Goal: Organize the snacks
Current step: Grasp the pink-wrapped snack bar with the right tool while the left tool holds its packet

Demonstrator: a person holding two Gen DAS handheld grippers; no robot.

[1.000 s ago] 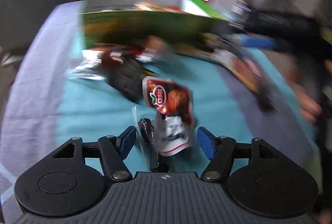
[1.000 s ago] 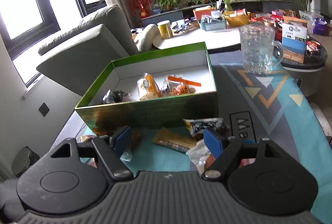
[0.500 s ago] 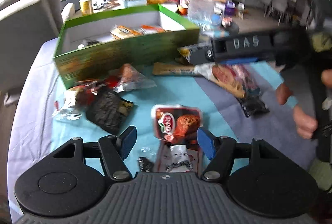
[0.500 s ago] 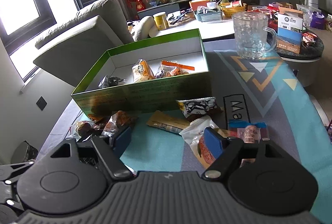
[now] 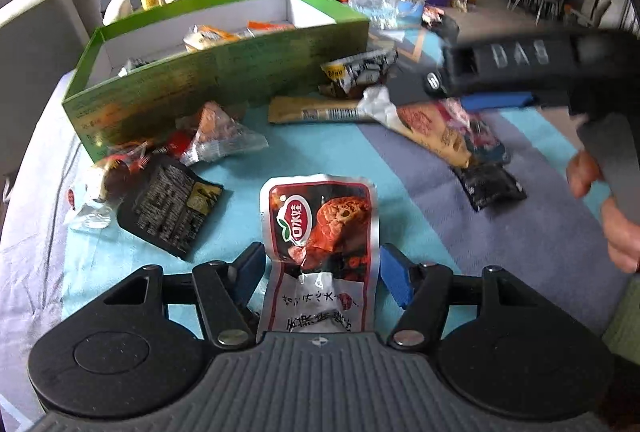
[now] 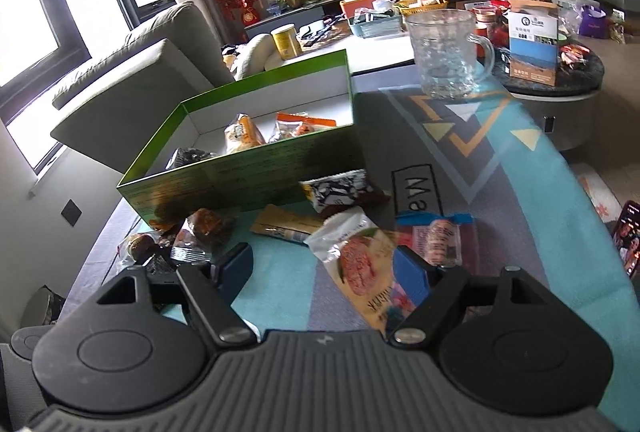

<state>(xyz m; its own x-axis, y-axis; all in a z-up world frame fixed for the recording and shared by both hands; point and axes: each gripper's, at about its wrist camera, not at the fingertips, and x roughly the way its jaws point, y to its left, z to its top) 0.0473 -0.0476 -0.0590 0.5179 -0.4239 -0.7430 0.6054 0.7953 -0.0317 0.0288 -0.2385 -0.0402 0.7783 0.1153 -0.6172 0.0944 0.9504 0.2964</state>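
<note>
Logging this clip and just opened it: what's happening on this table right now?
A person holding two grippers is sorting snack packets into a green box, which already holds a few. The left gripper is over a red meat-snack pouch; its jaws have just been closing around the pouch but show gaps on both sides. The right gripper, jaws open, hovers over a pale packet. Many packets still lie on the teal cloth.

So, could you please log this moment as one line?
left tongs: closing around red packet, not gripping | right tongs: open over snacks | green box: partly filled
</note>
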